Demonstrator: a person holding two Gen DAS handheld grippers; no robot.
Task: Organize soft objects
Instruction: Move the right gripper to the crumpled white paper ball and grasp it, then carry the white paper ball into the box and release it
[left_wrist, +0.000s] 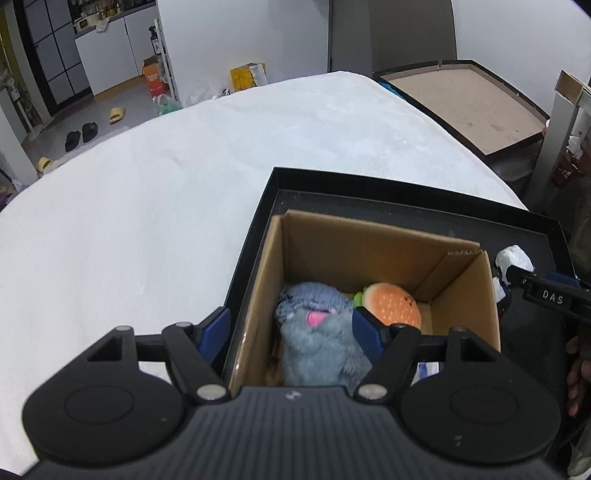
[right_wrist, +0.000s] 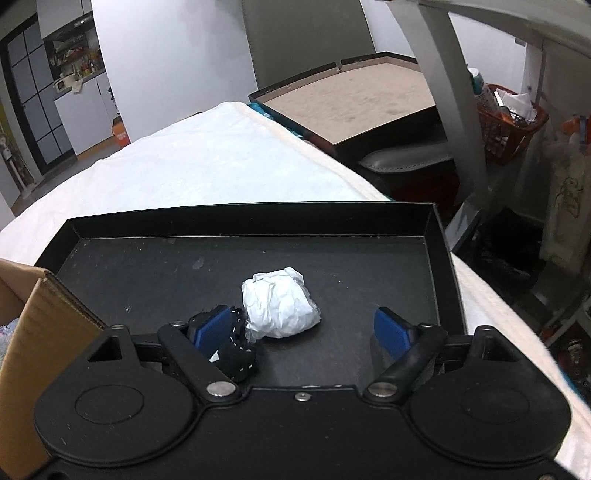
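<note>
Step in hand, as I judge it: collecting the loose soft items from the black tray (right_wrist: 437, 236) for transfer into the cardboard box (left_wrist: 369, 236), which stands in the tray's left part.

State of tools:
- My right tongs (right_wrist: 308, 330) stand apart with nothing clamped. They hang low over the tray floor, pointing at the crumpled white wad (right_wrist: 280, 304).
- A small black item with white stitching (right_wrist: 238, 349) lies just beside the left pad (right_wrist: 212, 328); I cannot tell whether they touch.
- My left tongs (left_wrist: 291, 328) are also apart and empty, positioned above the box's near-left corner.

Location of task items: a grey plush toy (left_wrist: 317, 332) and a burger plush (left_wrist: 391, 304) already lie in the box. The wad and the black item remain on the tray floor, right of the box.

Next move, in my judgement: advance the right tongs until the wad sits between both pads, then close gently. The wad looks light and compressible; it may slip or deform.

Surface and room: the tray rests on a white-covered worktop (left_wrist: 147, 206). Beyond it are a second, brown-surfaced table (right_wrist: 351, 96), a red basket (right_wrist: 509, 129), and slippers on the floor (left_wrist: 116, 115).
</note>
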